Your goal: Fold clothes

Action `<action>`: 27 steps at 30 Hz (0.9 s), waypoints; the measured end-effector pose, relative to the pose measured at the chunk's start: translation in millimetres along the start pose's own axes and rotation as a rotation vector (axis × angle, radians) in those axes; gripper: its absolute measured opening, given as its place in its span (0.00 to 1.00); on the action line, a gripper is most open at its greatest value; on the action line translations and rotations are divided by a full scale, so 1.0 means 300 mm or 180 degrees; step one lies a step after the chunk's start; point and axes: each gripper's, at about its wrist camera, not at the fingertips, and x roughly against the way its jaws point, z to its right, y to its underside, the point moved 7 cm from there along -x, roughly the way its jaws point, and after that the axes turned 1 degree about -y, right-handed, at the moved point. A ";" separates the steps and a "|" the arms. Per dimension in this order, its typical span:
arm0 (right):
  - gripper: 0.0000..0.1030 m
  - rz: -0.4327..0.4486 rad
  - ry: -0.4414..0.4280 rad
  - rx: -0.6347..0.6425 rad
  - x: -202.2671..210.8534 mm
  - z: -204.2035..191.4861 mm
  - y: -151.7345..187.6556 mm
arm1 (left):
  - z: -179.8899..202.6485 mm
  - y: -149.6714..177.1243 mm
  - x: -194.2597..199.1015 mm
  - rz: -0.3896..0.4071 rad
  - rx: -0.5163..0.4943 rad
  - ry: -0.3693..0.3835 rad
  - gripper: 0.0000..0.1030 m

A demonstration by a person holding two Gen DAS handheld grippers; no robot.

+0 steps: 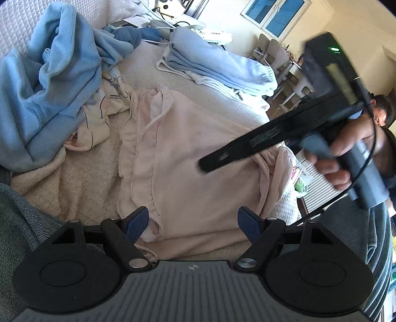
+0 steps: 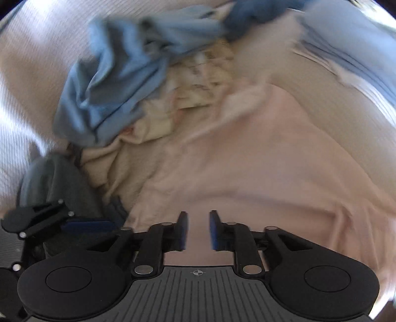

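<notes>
A crumpled blue garment [image 1: 47,81] lay heaped at the left of the bed [image 1: 81,173]. The pink trousers [image 1: 198,168] were spread flat mid-bed, beneath both tools. The left gripper [image 1: 193,224] hung with jaws spread wide, empty; the right gripper [image 2: 197,230] showed a narrow gap, pinching nothing.

White bedcover [image 1: 22,22], window [image 1: 277,14], chairs [image 1: 274,53], cables [image 1: 160,14]

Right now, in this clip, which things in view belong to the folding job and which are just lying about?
In the job:
- pink garment, spread flat on the bed
- left gripper, open over its near edge
- right gripper, slightly open, nothing between its pads

Lying about:
- crumpled blue garment
- cream printed garment
- folded blue stack
- chairs
</notes>
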 end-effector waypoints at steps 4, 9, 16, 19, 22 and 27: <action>0.40 0.0394 -0.0038 -0.0402 0.181 0.142 -0.007 | 0.012 0.002 0.002 -0.0002 -0.0037 -0.0057 0.75; 0.40 0.0785 0.0361 -0.0686 0.396 0.365 0.036 | 0.056 -0.014 -0.011 0.0002 -0.0115 -0.0045 0.75; 0.40 0.0880 0.0508 -0.1378 0.452 0.603 0.270 | 0.233 -0.107 -0.120 0.0086 -0.0533 0.0325 0.75; 0.40 0.0984 0.0408 -0.1456 0.433 0.615 0.324 | 0.322 -0.164 -0.197 0.0169 -0.0810 0.0350 0.75; 0.40 0.1121 0.0190 -0.1459 0.440 0.611 0.337 | 0.416 -0.194 -0.245 0.0261 -0.1110 0.0471 0.75; 0.40 0.1254 0.0086 -0.1208 0.434 0.598 0.268 | 0.553 -0.175 -0.335 0.0185 -0.1444 0.0723 0.74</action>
